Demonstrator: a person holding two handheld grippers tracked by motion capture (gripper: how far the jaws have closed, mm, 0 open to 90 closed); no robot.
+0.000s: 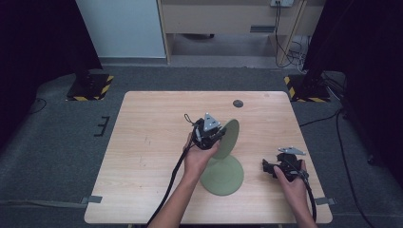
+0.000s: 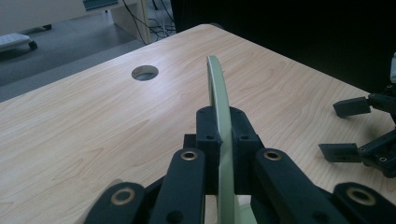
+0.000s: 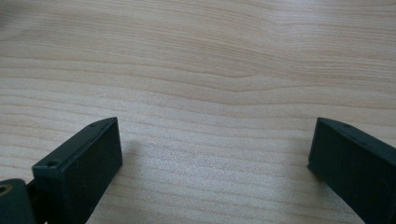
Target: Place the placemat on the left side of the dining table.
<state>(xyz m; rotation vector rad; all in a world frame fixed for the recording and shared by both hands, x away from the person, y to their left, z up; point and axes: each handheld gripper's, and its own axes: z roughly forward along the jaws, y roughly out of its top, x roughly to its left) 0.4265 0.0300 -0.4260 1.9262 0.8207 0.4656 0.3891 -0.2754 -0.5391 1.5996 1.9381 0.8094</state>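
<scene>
Left hand-held gripper: clamped on the rim of the raised green plate, held tilted on edge above the bench.
Second plate: flat on the bench, just below.
Right hand-held gripper: jaws apart, nothing between.
Risk: the thin rim could slip and drop onto plate 2.

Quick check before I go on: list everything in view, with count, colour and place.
Plate: 2, pale green; held plate on edge, clamped at its rim; flat plate on the table near the front edge.
Table: 1, light wood, with a round hole near the far edge.
Left gripper: 1, black, jaws shut on the held plate.
Right gripper: 1, black, jaws open, nothing between them, low over the table's right.
</scene>
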